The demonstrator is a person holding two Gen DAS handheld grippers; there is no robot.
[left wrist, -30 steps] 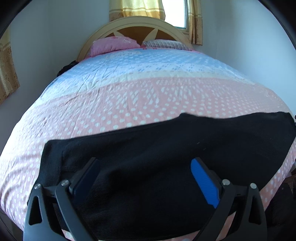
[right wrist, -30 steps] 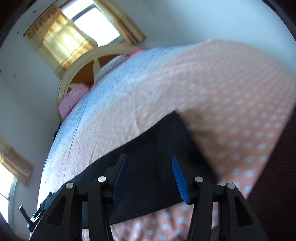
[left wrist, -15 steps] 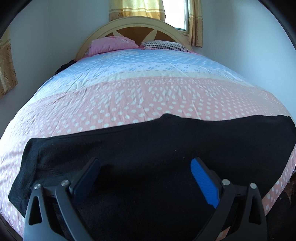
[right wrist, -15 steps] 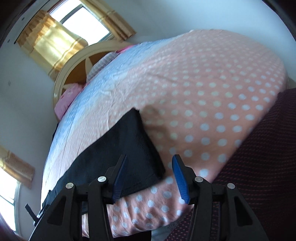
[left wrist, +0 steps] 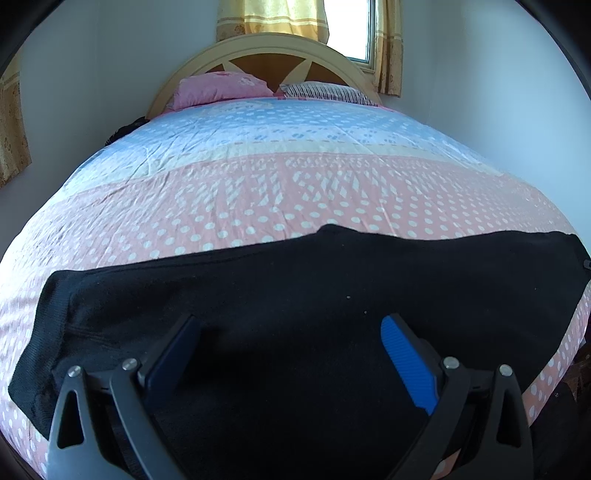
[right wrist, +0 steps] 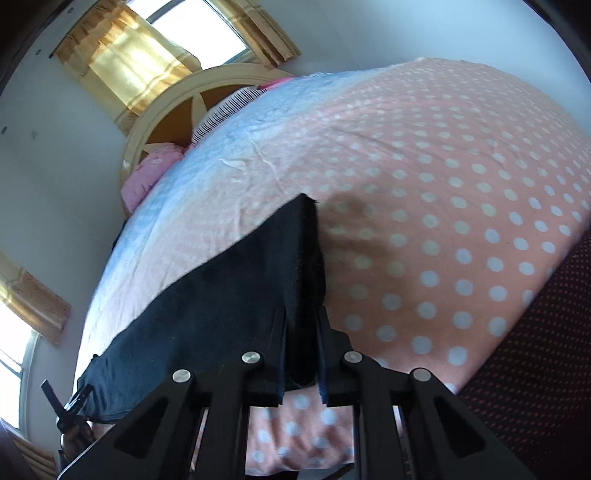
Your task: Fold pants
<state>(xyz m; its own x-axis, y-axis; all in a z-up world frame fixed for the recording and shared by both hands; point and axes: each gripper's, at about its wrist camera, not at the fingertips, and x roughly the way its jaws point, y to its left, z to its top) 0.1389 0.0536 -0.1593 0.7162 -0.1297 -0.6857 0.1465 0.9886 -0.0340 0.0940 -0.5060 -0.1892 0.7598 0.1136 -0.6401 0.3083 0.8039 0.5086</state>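
My left claw (left wrist: 290,354) low centre of left view, fingers spread wide, holding nothing, hovering over pants (left wrist: 314,295). Pants black, lying flat in wide band across lower half of frame on near part of bed (left wrist: 295,184). My right claw (right wrist: 301,332) bottom centre of right view, clamped tight on pants' end edge (right wrist: 308,258); only this view shows that grip. Beyond: dotted pink sheet, then blue. Far, top of frame: pillows (left wrist: 221,86), headboard (left wrist: 266,48), curtained window (left wrist: 347,29).
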